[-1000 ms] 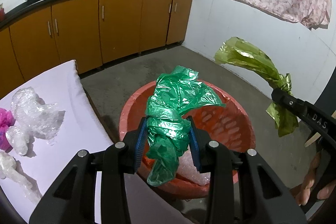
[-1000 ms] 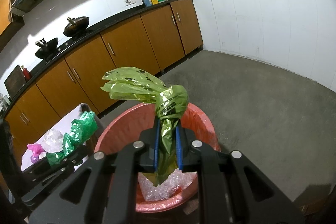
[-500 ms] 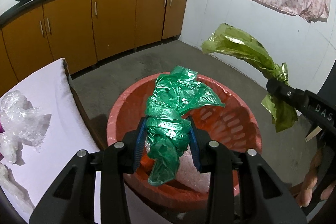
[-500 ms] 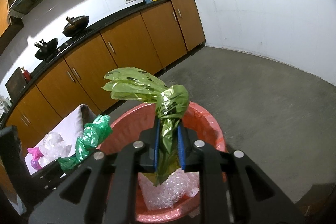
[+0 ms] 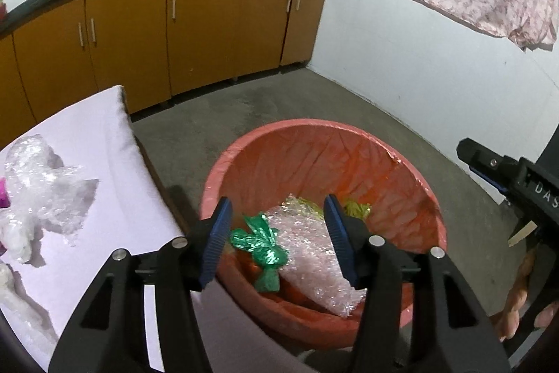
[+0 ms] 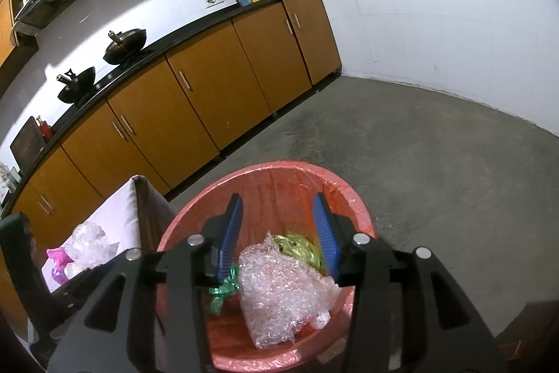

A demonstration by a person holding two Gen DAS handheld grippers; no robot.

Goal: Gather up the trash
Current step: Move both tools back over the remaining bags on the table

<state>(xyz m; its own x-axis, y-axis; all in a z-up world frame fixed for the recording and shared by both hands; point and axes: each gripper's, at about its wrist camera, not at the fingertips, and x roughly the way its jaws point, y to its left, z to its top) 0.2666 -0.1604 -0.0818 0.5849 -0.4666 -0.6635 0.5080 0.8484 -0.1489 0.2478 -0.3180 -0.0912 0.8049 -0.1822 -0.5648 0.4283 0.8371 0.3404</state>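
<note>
Trash lies in red bin [image 5: 415, 177]: green bag [image 5: 260, 242], yellow-green bag [image 6: 297, 245], bubble wrap [image 6: 283, 289]. Left gripper [image 5: 277, 235] and right gripper [image 6: 277, 233] above bin, fingers spread, empty. More plastic wrap [image 5: 42, 177] and pink scrap [image 6: 56, 259] on white worktop [image 5: 101, 135], left. Risk: light, slippery wrap may slip from grip, fall outside bin.

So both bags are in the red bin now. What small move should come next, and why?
Probably swing the left hand-held gripper left toward the clear bubble wrap on the white table. Both jaws stand open and hold nothing, the green bag and the yellow-green bag lie in the red bin, and trash remains on the table, including a pink piece.
</note>
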